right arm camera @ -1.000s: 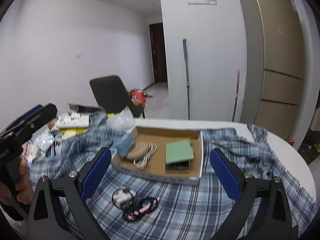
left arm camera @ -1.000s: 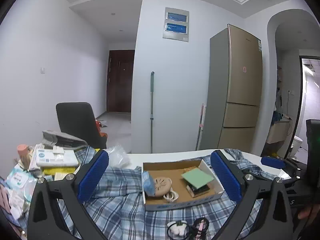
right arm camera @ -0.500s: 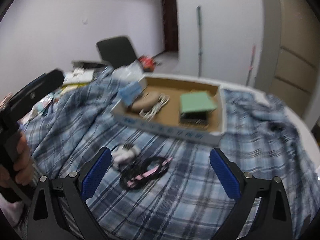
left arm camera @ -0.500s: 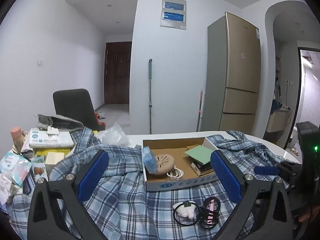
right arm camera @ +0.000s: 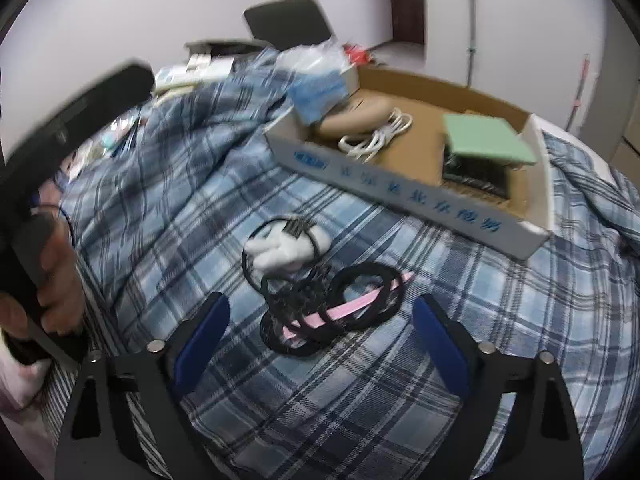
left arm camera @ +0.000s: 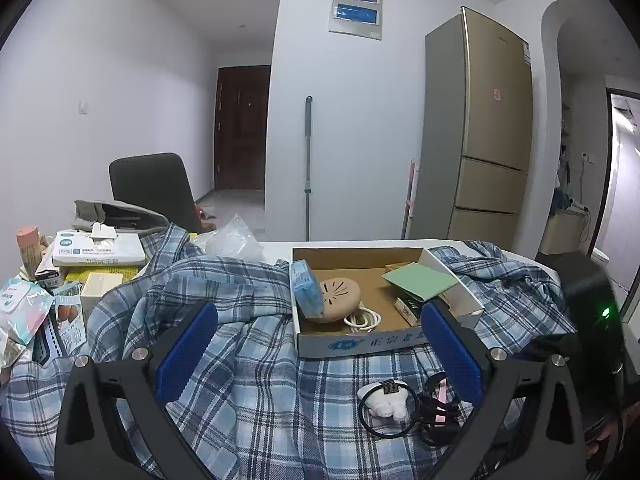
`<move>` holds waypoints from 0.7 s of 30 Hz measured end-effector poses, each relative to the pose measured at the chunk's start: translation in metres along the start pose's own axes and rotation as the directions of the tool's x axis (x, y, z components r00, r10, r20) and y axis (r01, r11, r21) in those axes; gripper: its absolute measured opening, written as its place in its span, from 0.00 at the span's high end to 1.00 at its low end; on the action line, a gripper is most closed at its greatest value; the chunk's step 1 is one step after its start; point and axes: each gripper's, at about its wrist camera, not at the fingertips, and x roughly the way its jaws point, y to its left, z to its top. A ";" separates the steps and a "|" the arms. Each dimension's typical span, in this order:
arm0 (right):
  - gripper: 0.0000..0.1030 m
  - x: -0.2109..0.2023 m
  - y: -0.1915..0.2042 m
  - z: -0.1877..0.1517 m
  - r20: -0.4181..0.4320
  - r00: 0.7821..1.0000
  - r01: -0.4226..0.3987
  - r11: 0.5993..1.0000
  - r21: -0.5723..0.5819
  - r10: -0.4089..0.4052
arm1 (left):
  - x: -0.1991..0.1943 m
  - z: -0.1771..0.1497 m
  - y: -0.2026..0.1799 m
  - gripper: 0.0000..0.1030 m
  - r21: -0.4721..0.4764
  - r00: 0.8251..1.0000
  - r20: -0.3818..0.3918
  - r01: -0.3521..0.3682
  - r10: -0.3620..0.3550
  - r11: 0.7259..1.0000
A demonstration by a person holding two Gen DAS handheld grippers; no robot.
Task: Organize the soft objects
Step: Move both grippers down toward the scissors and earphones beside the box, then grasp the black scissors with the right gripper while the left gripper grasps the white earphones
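Both the left gripper [left arm camera: 318,354] and right gripper [right arm camera: 320,344] gape empty over the plaid shirt [right arm camera: 400,380]; hair ties [right arm camera: 332,308] lie just before the cardboard box [right arm camera: 400,196].

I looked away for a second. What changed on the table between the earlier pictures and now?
The right gripper dropped and tipped down toward the black hair ties on the plaid shirt, open, holding nothing. The left gripper also lowered slightly, open. The cardboard box and its contents stayed put.
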 end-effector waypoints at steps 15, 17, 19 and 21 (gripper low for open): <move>0.62 0.019 0.006 -0.001 -0.023 0.998 0.050 0.997 -0.064 -0.051 | 0.012 -0.003 0.008 0.14 -0.028 0.998 -0.054 0.010 -0.012 1.000; 0.76 0.015 0.005 -0.001 -0.009 0.999 0.051 0.997 -0.057 -0.052 | 0.014 -0.004 0.007 0.14 -0.027 0.998 -0.067 0.016 -0.017 1.000; 0.86 0.011 0.004 -0.001 -0.004 1.000 0.021 0.999 -0.049 -0.022 | 0.015 -0.004 0.008 0.14 -0.029 0.997 -0.071 0.030 -0.032 0.999; 0.91 0.006 0.004 -0.002 0.021 0.999 0.045 0.998 -0.047 -0.044 | 0.013 -0.004 0.007 0.14 -0.023 0.998 -0.062 0.029 -0.030 0.999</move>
